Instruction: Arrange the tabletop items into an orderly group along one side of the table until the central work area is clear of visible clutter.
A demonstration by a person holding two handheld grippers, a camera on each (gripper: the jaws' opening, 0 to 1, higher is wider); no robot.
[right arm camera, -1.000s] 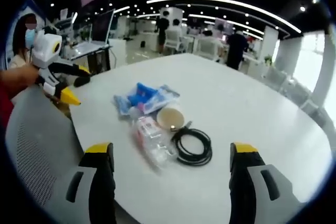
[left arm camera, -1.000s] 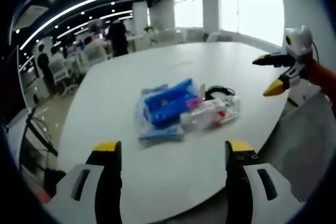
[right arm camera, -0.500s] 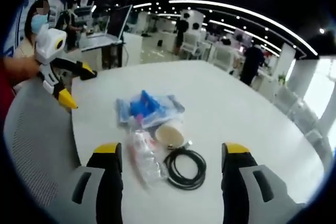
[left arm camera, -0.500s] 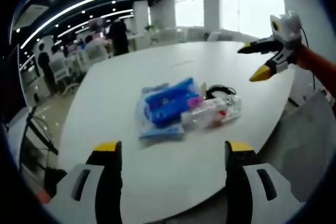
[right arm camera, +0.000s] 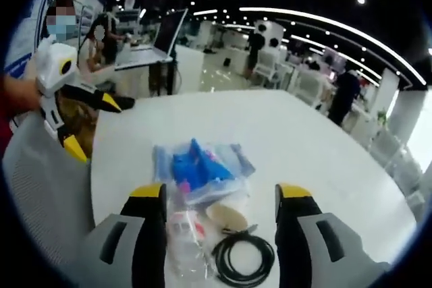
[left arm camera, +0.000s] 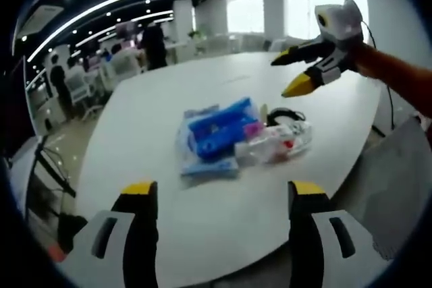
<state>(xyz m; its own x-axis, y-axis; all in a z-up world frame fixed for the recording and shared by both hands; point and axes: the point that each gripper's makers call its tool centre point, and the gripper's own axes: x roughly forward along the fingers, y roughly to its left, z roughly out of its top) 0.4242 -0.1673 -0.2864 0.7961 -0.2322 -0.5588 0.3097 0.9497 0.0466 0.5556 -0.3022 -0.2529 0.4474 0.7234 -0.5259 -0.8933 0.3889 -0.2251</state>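
Jaws of both the right gripper point(right arm camera: 212, 197) and left gripper point(left arm camera: 219, 193) gape wide, empty. Beyond them, mid-bench point(left arm camera: 169, 106), the blue bag point(right arm camera: 196, 166) lies against the cup point(right arm camera: 226, 215) and black cable point(right arm camera: 243, 261). Bag looks soft, slippery, light: pinch its edge.

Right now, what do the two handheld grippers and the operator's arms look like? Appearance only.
Both are alike: the left gripper and right gripper have light grey bodies with dark slots, and black jaws capped in yellow. Seen from the other side, each carries a white housing; the right gripper's trails a thin dark cable. An orange sleeve covers the right arm, and a red sleeve shows beside the left gripper.
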